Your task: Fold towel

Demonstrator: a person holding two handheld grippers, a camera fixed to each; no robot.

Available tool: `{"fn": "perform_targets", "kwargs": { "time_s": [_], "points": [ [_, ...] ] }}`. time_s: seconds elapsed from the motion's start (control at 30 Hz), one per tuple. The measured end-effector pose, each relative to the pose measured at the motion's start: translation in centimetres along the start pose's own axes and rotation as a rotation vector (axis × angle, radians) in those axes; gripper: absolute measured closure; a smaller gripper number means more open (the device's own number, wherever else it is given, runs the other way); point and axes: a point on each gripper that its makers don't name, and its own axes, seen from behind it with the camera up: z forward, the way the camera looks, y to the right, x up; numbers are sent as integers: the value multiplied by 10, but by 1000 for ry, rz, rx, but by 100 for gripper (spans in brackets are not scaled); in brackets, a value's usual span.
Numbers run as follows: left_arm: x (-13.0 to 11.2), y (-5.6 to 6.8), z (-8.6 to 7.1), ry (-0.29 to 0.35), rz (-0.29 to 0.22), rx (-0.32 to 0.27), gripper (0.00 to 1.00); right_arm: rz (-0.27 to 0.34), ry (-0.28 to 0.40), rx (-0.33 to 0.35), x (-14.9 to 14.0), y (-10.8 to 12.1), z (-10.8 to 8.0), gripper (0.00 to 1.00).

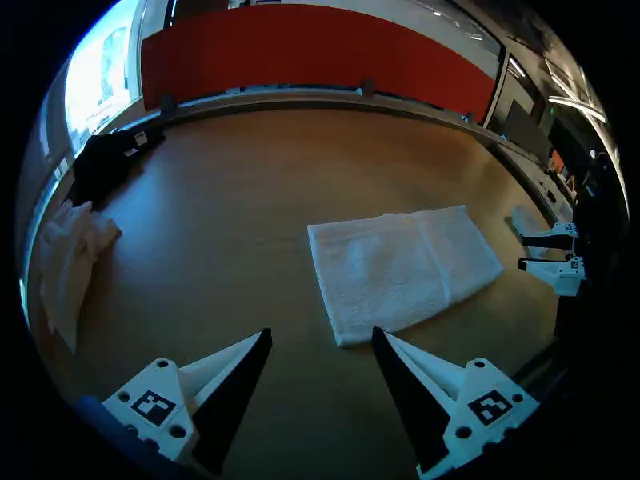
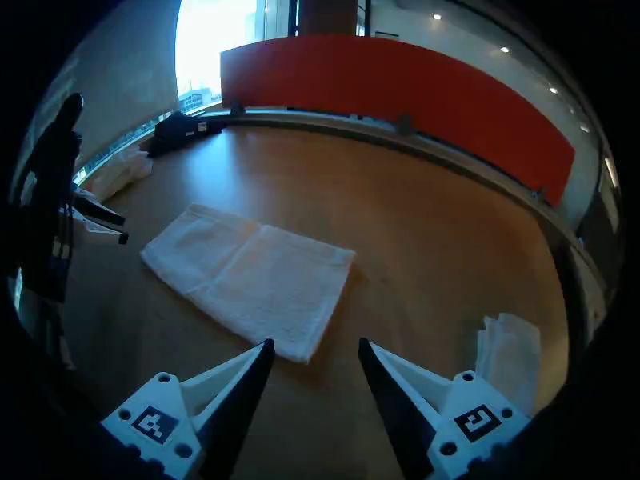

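The towel (image 1: 404, 268) is plain white, and the wood surface (image 1: 224, 184) is warm orange-brown. The panel (image 1: 312, 52) is red. The left claw (image 1: 320, 331) and right claw (image 2: 316, 342) have black fingers and white bodies with black-and-white square markers. The bag (image 1: 104, 160) is black; the crumpled cloth (image 1: 68, 256) is white.

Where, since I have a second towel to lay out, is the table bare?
The table is bare from the towel to the red panel, and between the towel and the crumpled cloths. Crowded: the corner with those cloths and the black bag, and the edge by the folded stack.
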Motion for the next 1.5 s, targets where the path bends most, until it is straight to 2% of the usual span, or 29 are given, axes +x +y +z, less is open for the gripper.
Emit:
{"fn": "perform_targets", "kwargs": {
  "time_s": [1.5],
  "points": [
    [-2, 0, 1, 4, 12, 3, 8, -19, -5, 3, -5, 5, 2, 19]
  ]
}}
